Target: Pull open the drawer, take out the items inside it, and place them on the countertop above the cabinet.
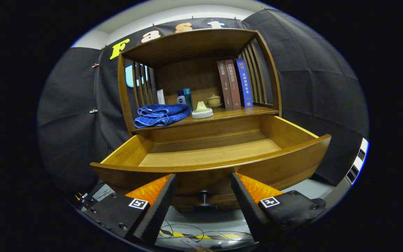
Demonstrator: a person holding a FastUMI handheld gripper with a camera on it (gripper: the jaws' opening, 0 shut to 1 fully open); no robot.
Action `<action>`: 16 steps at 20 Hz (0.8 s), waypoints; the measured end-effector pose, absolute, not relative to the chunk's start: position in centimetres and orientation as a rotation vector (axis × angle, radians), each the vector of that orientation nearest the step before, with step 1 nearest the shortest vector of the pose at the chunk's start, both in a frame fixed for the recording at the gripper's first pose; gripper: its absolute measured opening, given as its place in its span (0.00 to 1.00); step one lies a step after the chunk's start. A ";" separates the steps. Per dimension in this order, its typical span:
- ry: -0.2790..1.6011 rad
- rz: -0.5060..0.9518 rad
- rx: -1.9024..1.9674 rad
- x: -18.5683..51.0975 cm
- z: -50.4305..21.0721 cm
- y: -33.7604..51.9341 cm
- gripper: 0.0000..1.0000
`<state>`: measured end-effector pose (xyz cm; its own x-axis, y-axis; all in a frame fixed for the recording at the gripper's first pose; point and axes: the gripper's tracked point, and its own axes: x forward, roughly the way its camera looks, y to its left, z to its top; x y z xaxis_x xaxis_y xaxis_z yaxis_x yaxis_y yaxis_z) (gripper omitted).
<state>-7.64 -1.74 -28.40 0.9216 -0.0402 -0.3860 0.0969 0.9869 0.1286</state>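
Note:
The wooden drawer (208, 154) stands pulled open in front of me, and its bare floor shows with no item on the visible part. Its dark knob (204, 196) sits on the front panel, between my two fingers and apart from both. My gripper (204, 182) is open, with nothing held. On the countertop (243, 111) above the drawer lie a folded blue towel (161, 114) and a pale soap on a white dish (202, 110). Behind them stand small bottles (184, 97) and a lidded ceramic cup (214, 100).
Three upright books (234, 84) lean at the right end of the countertop, under the cabinet's top shelf (191, 43). Slatted wooden sides close both ends. Cables and striped tape (187, 235) lie on the floor below the drawer.

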 end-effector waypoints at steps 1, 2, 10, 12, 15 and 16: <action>0.391 -0.075 0.147 -7.5 -28.4 -1.8 0.99; 0.389 -0.079 0.145 -7.4 -28.4 -1.9 0.99; 0.409 -0.081 0.132 -4.7 -28.2 -2.1 1.00; 0.419 -0.083 0.137 -3.1 -28.2 -2.2 1.00; 0.414 -0.091 0.137 -0.3 -28.1 -2.2 1.00; 0.399 -0.095 0.133 0.8 -27.8 -2.4 1.00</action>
<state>0.82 -2.37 -27.77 0.9171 -0.0657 -0.3931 0.1178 0.9869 0.1099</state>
